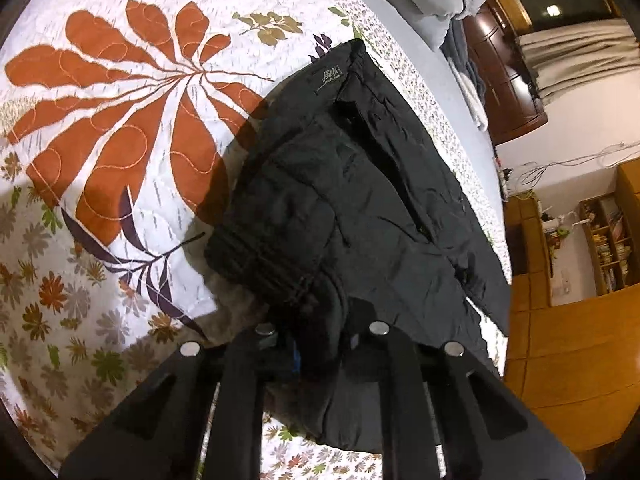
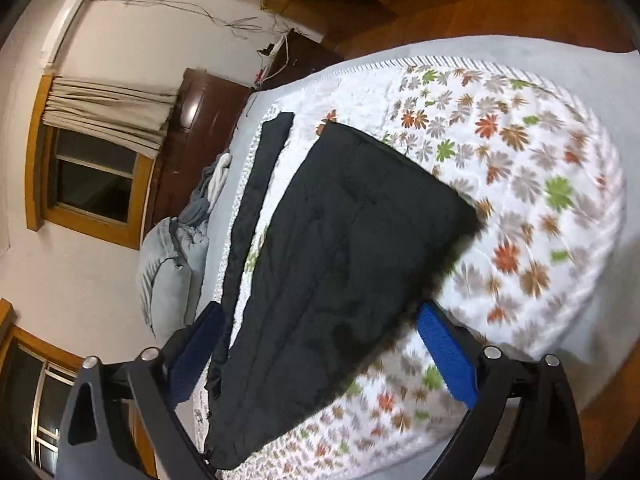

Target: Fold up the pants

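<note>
The black pants (image 1: 360, 184) lie folded over on the floral quilt (image 1: 120, 120). In the left wrist view my left gripper (image 1: 316, 344) is shut on a bunched edge of the pants near the elastic band, and the cloth hides the fingertips. In the right wrist view the pants (image 2: 340, 260) lie as a broad black panel with a narrow black strip (image 2: 256, 184) beside it. My right gripper (image 2: 320, 344) is open, its blue pads (image 2: 444, 356) spread wide just above the near end of the panel, holding nothing.
The quilt (image 2: 520, 200) covers a bed. Grey pillows and bedding (image 2: 172, 264) lie at the head, by a dark wooden headboard (image 2: 200, 120). A window with curtains (image 2: 100, 132) is on the wall. Wooden shelves (image 1: 608, 240) and floor lie past the bed edge.
</note>
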Available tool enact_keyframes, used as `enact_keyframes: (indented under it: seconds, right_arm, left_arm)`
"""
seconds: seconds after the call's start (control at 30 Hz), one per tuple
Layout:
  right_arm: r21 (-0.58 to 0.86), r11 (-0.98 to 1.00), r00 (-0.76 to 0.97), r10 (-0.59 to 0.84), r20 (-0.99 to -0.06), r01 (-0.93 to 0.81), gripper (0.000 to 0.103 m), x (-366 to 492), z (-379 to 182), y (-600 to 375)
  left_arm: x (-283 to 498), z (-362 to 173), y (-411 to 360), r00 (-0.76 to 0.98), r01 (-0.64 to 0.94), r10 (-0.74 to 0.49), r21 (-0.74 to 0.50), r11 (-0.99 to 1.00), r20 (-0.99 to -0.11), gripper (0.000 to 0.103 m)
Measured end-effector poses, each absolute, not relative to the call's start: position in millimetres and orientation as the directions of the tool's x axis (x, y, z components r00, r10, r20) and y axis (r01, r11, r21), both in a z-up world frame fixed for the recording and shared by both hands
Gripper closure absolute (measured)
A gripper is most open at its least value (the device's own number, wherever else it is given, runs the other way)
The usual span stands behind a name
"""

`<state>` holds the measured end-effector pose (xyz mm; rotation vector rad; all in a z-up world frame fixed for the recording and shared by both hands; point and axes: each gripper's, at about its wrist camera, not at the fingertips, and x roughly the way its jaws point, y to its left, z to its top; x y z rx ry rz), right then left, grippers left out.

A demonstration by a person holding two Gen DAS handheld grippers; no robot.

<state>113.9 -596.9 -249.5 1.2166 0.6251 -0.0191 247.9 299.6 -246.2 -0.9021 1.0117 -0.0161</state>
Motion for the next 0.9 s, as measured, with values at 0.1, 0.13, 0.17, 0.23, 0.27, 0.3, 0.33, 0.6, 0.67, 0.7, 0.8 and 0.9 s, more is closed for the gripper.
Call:
enact_keyframes:
  seconds: [0.1, 0.13, 0.17, 0.23, 0.27, 0.3, 0.33, 0.6, 0.67, 0.7, 0.8, 0.9]
  right_arm:
    - [0.869, 0.384, 0.831, 0.332, -0.447, 0.314, 0.066, 129.1, -250.0, -596.2]
    - [0.869, 0.378, 0.824, 0.342, -0.452, 0.32, 0.082, 131.5, -252.9, -595.7]
    - [0.865, 0.381, 0.819, 0.341, -0.461, 0.328, 0.095, 132.7, -253.0, -594.3]
    - [0.848, 0.416, 0.817, 0.326, -0.476, 0.328, 0.096, 133.5, -244.9, -587.9]
    - [0.851, 0.417, 0.82, 0.328, -0.469, 0.32, 0.096, 132.2, -240.3, -585.0]
    - [0.854, 0.418, 0.822, 0.332, -0.462, 0.31, 0.096, 130.9, -235.6, -581.9]
    - [0.853, 0.427, 0.82, 0.341, -0.459, 0.3, 0.096, 129.2, -230.6, -577.7]
    - [0.819, 0.515, 0.738, 0.444, -0.508, 0.254, 0.096, 123.1, -219.5, -517.2]
    - [0.802, 0.534, 0.708, 0.456, -0.539, 0.267, 0.096, 121.8, -233.6, -504.8]
    - [0.795, 0.538, 0.694, 0.46, -0.554, 0.279, 0.096, 123.4, -239.5, -500.8]
    - [0.736, 0.589, 0.633, 0.438, -0.638, 0.335, 0.093, 129.7, -259.7, -492.1]
    - [0.727, 0.604, 0.61, 0.452, -0.651, 0.328, 0.077, 132.4, -250.6, -494.0]
  left_arm:
    - [250.8, -240.9, 298.5, 0.55, -0.398, -0.378, -0.632, 0.666, -0.745, 0.095]
    - [251.2, -237.1, 298.8, 0.546, -0.405, -0.37, -0.623, 0.669, -0.752, 0.096]
    - [251.3, -232.3, 298.8, 0.541, -0.409, -0.362, -0.613, 0.676, -0.76, 0.096]
    - [246.9, -220.9, 305.1, 0.541, -0.415, -0.365, -0.619, 0.667, -0.757, 0.097]
    - [244.4, -214.7, 309.2, 0.545, -0.412, -0.371, -0.625, 0.663, -0.752, 0.097]
    - [241.9, -208.5, 314.4, 0.549, -0.412, -0.372, -0.629, 0.659, -0.749, 0.097]
    - [237.4, -200.8, 322.7, 0.555, -0.414, -0.372, -0.635, 0.652, -0.744, 0.097]
    - [172.1, -192.8, 390.7, 0.533, -0.478, -0.325, -0.595, 0.646, -0.781, 0.097]
    - [156.0, -207.5, 408.2, 0.522, -0.511, -0.319, -0.59, 0.625, -0.791, 0.097]
    - [150.9, -213.5, 413.3, 0.521, -0.522, -0.318, -0.591, 0.616, -0.792, 0.097]
    - [146.6, -232.9, 421.1, 0.518, -0.519, -0.34, -0.604, 0.604, -0.785, 0.092]
    - [147.8, -232.5, 418.8, 0.508, -0.491, -0.34, -0.591, 0.64, -0.791, 0.077]
